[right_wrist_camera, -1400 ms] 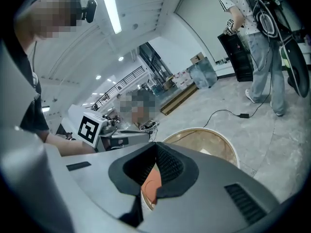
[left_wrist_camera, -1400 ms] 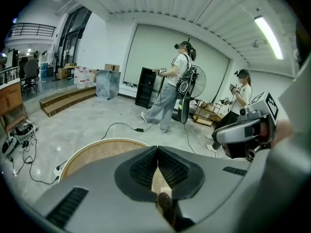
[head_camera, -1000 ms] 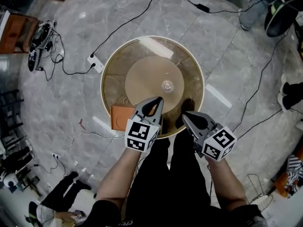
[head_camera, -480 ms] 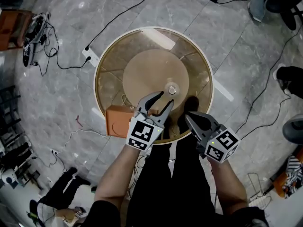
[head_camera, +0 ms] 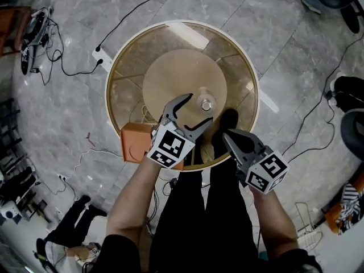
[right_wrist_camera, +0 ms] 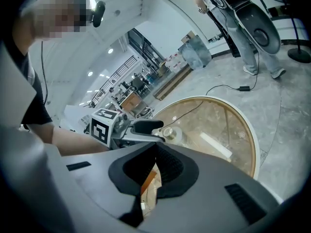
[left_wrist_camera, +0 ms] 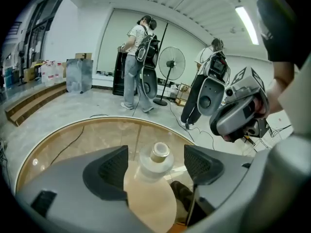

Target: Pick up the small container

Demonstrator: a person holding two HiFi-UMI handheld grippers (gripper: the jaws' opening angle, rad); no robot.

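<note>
The small container [head_camera: 205, 104] is a clear little jar with a pale cap, standing on the tan disc [head_camera: 170, 75] in the middle of the round glass table [head_camera: 122, 95]. My left gripper [head_camera: 199, 108] reaches over the disc and its jaws are opening wide. In the left gripper view the container [left_wrist_camera: 155, 155] stands in line with the gap, at the tips of the left gripper [left_wrist_camera: 156, 171], and neither pad touches it. My right gripper [head_camera: 228, 135] hovers at the table's near rim, shut and empty; the right gripper [right_wrist_camera: 155, 171] shows its jaws pressed together.
An orange box [head_camera: 135, 143] sits on the floor under the table's near left edge. A power strip [head_camera: 101, 59] and cables lie on the floor to the left. In the left gripper view, two people [left_wrist_camera: 137, 57] and a standing fan [left_wrist_camera: 171, 64] are beyond the table.
The left gripper's jaws went from shut to wide apart, and it moved forward over the disc up to the container. The right gripper stayed shut near the rim.
</note>
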